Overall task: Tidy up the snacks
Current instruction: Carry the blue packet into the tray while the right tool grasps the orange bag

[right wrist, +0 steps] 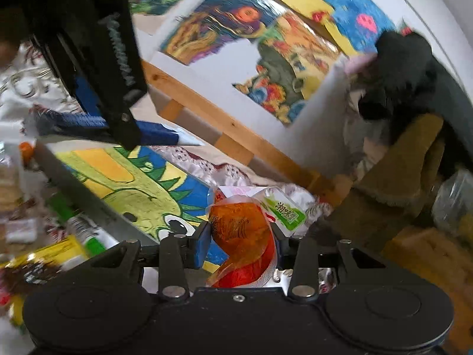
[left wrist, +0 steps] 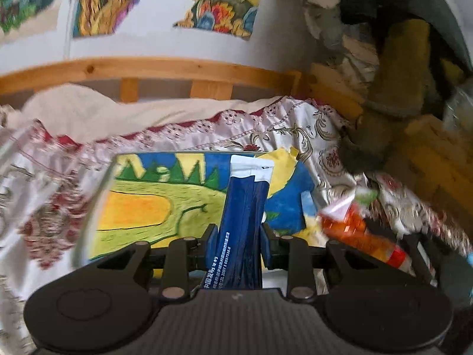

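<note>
Carrying step: the left gripper (left wrist: 239, 244) is clamped on a blue packet (left wrist: 244, 222), the right gripper (right wrist: 241, 241) on an orange packet (right wrist: 242, 236). Next, I judge, set both down ahead on the painted tray (left wrist: 133, 207).

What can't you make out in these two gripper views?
- Blue packet, left wrist view: lower end hidden behind the left gripper.
- Orange snack pack, right wrist view: print too small to read.
- Snacks at the left edge, right wrist view: blurred and cut off.
</note>
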